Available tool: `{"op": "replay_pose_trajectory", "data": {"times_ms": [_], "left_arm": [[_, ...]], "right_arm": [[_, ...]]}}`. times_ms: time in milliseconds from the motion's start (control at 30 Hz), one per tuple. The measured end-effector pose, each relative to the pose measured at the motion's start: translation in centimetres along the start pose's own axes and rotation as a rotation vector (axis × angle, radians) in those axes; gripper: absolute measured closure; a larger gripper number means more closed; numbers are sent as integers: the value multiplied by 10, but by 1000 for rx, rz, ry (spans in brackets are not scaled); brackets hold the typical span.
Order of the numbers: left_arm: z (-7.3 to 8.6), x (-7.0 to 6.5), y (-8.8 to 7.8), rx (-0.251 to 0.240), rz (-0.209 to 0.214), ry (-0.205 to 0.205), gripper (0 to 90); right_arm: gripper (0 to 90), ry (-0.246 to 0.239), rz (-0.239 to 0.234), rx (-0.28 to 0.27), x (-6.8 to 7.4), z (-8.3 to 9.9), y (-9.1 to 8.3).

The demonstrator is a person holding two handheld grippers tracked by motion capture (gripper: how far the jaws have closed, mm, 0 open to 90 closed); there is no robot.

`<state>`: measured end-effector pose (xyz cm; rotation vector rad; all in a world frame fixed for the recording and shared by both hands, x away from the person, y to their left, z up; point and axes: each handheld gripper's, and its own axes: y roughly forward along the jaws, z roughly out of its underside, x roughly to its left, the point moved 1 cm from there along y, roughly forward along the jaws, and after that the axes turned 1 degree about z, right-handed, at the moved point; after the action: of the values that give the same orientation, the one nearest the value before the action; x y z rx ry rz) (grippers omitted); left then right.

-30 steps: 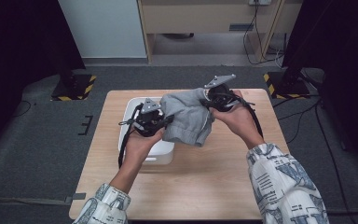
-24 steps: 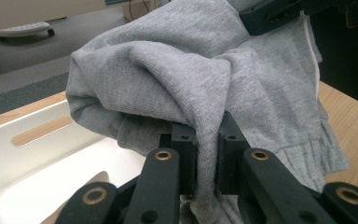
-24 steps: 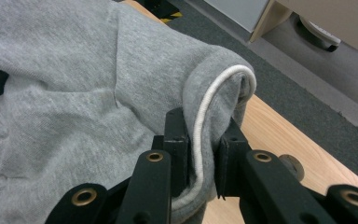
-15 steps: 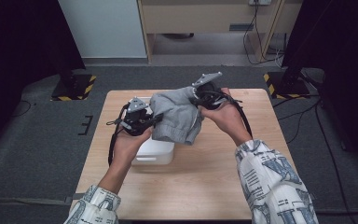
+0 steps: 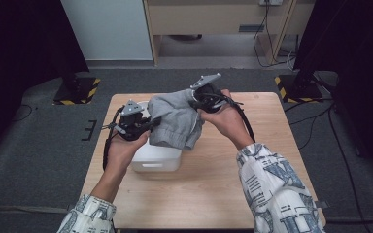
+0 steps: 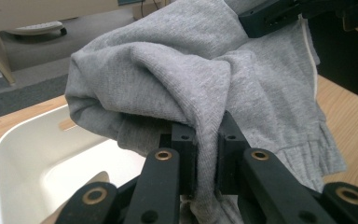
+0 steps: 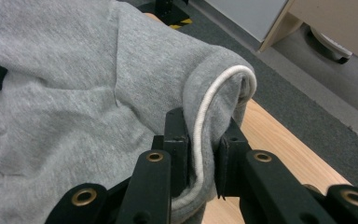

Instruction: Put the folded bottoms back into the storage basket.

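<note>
The left tool [image 6: 204, 163] was clamped on a fold of the grey garment [image 6: 205, 84], the cloth pinched between its two black jaws. The right tool [image 7: 200, 158] gripped another edge of the same garment [image 7: 88, 93], at a hem carrying a white cord [image 7: 204, 116]. In the high view the left tool [image 5: 151, 125] and right tool [image 5: 194, 103] held the garment [image 5: 175, 121] stretched between them in the air, the right end higher and farther from the person. The cloth hung above a white bin [image 5: 156, 159], its lower folds draped over the bin's far side. The bin [image 6: 23, 154] stood on the wooden surface [image 5: 213, 189], near its left half. Patterned sleeves [image 5: 277, 189] entered from the bottom edge.
</note>
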<state>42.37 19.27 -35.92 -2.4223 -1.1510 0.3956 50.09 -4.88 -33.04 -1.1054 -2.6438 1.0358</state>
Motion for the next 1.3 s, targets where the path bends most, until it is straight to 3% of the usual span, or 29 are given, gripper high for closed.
{"op": "replay_pose_trajectory", "data": {"times_ms": [500,1300], "left_arm": [[6,12,-17,2,-38,5,810],[11,24,-22,14,-58,4,811]], "right_arm": [[780,-15,-8,-10,20,-12,13],[780,-18,-31,-9,27,-19,32]]}}
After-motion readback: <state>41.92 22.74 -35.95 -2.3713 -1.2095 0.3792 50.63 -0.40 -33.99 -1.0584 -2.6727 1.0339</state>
